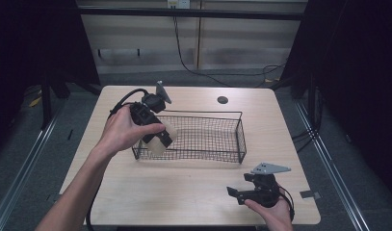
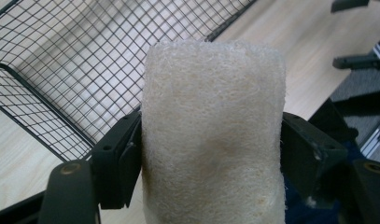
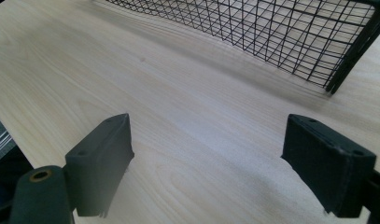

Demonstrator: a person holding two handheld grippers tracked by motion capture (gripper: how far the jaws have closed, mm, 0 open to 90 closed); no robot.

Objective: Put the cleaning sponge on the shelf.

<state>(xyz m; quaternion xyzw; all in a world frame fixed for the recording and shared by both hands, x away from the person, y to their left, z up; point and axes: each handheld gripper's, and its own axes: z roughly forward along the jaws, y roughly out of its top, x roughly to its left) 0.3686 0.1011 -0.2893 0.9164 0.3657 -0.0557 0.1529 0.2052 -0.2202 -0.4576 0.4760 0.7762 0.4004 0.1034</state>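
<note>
At about nine o'clock on the pale wooden table (image 1: 136, 192), the left gripper (image 1: 157, 139) clamps a cream, fibrous cylindrical sponge roll (image 1: 157, 144) over the near-left corner of the black wire-mesh basket (image 1: 217, 139), probably poised to drop it in. The left gripper view reveals the roll (image 2: 213, 135) squeezed firmly between both jaws, its coarse weave plain. At five o'clock, the right gripper (image 1: 237, 192) waits, jaws wide apart over bare wood, out of the way.
</note>
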